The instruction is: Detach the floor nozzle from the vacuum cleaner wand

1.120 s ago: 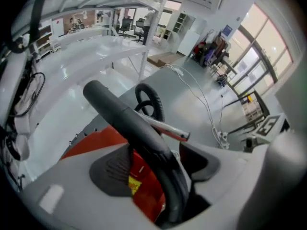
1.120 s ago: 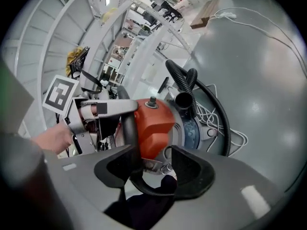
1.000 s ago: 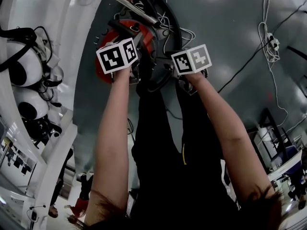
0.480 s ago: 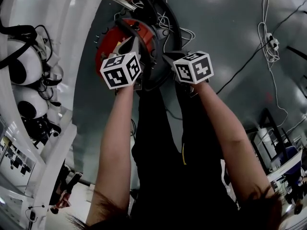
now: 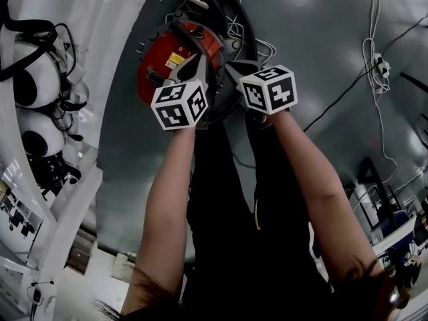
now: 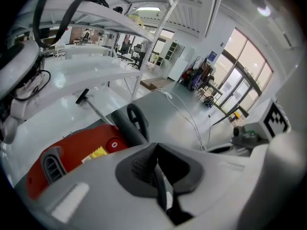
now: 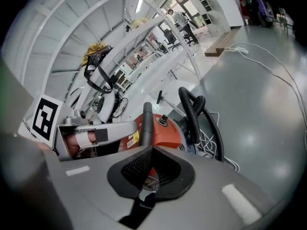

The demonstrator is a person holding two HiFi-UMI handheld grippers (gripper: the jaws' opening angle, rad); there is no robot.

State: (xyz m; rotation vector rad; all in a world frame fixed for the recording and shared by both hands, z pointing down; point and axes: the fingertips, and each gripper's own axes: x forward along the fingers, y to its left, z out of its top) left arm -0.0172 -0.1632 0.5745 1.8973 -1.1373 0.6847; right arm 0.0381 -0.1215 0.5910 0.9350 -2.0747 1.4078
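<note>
- Fingers [image 6: 143,169] of the left gripper [image 6: 157,163] are pressed together, with nothing between
- Right gripper [image 7: 151,163] has just been closing; its fingers [image 7: 136,167] meet, also empty
- Floor nozzle [image 6: 82,96] lies beyond the red vacuum cleaner [image 6: 81,150], joined to the wand [image 6: 100,113]

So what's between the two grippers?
In the head view, the vacuum's black hose crosses the gap between left gripper and right gripper, whose fingers just closed on nothing.

left gripper [image 6: 156,152] and right gripper [image 7: 151,152] side by side, fingers newly together
</note>
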